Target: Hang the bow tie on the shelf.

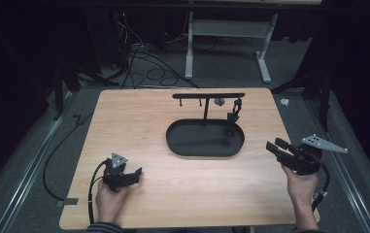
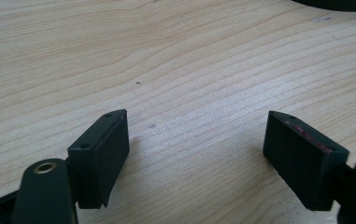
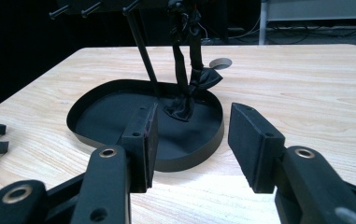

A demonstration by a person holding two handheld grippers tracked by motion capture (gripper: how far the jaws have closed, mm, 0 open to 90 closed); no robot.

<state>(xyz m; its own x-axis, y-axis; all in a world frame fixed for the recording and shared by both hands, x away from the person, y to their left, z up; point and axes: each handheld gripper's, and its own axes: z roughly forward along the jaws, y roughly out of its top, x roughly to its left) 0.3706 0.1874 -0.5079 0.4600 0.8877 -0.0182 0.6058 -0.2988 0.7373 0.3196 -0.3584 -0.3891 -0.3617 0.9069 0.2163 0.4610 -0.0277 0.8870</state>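
Right gripper view — black ribbon [image 3: 185, 100] beyond open jaws, well apart, untouched.

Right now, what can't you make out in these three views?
- Black strap-like item hanging from the black T-shaped rack: too small in the high view, top cut off in the right gripper view.
- Black oval tray: cut by the left gripper view's top edge.
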